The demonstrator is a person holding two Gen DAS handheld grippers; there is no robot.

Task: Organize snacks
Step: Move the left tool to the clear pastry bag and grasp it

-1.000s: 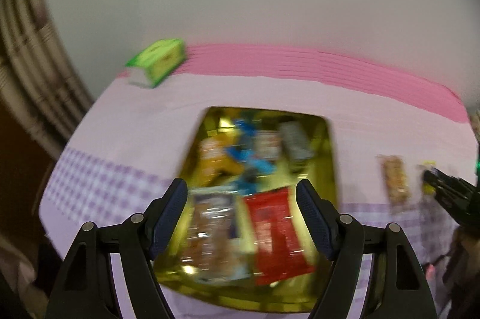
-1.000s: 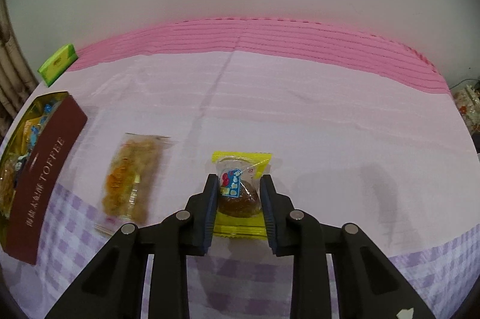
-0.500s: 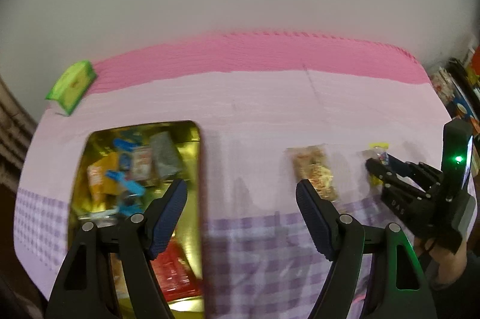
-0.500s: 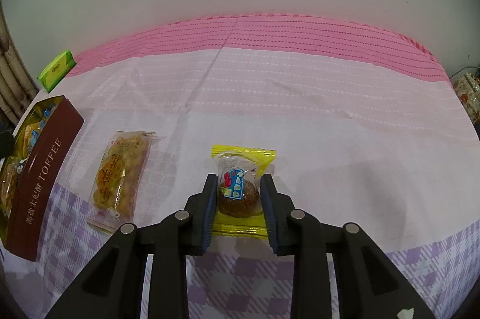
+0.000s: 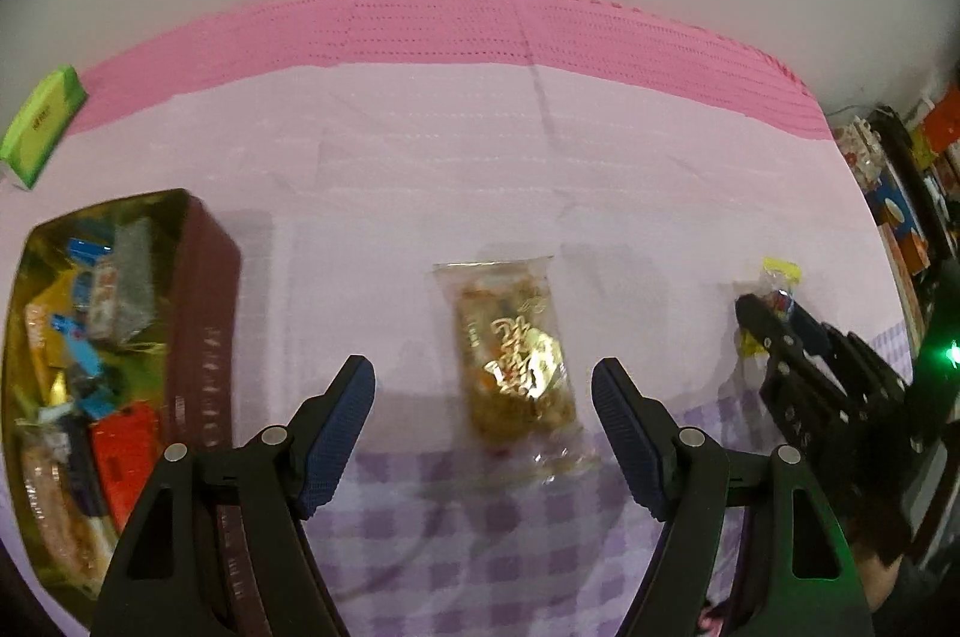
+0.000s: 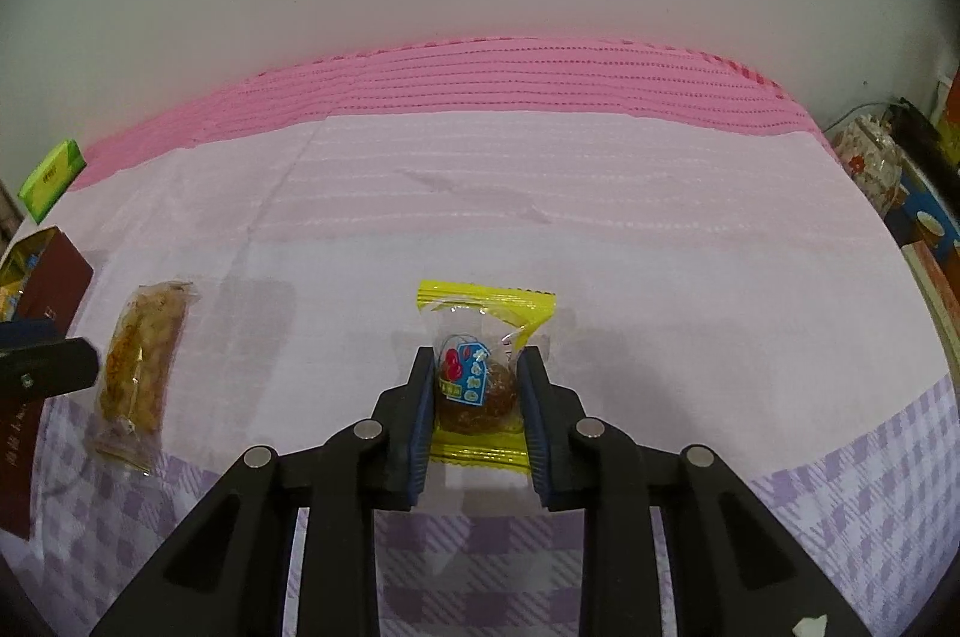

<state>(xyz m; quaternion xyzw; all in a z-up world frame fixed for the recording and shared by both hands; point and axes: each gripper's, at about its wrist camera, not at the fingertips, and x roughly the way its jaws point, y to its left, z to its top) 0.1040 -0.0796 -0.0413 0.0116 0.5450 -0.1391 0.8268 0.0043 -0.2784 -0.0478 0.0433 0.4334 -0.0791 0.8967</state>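
Observation:
My right gripper (image 6: pixel 474 379) is shut on a yellow-edged clear packet with a brown sweet (image 6: pixel 480 379), which still lies on the pink cloth. The same packet (image 5: pixel 777 286) and right gripper (image 5: pixel 780 331) show at the right of the left wrist view. My left gripper (image 5: pixel 483 397) hangs open over a clear packet of golden-brown snack (image 5: pixel 513 355), its pads wide on either side and not touching it. That packet (image 6: pixel 141 367) lies left of the right gripper. A gold-lined, dark red tin (image 5: pixel 204 313) holds several wrapped snacks at the left.
A green box (image 5: pixel 42 127) lies at the table's far left corner by the pink band. The tin's red side (image 6: pixel 51 277) shows at the left edge of the right wrist view. Boxes and packets (image 5: pixel 900 193) crowd a shelf beyond the table's right edge.
My left gripper swung right from above the tin to above the golden-brown snack packet and came lower. The right gripper stayed closed on the yellow packet and shifted slightly.

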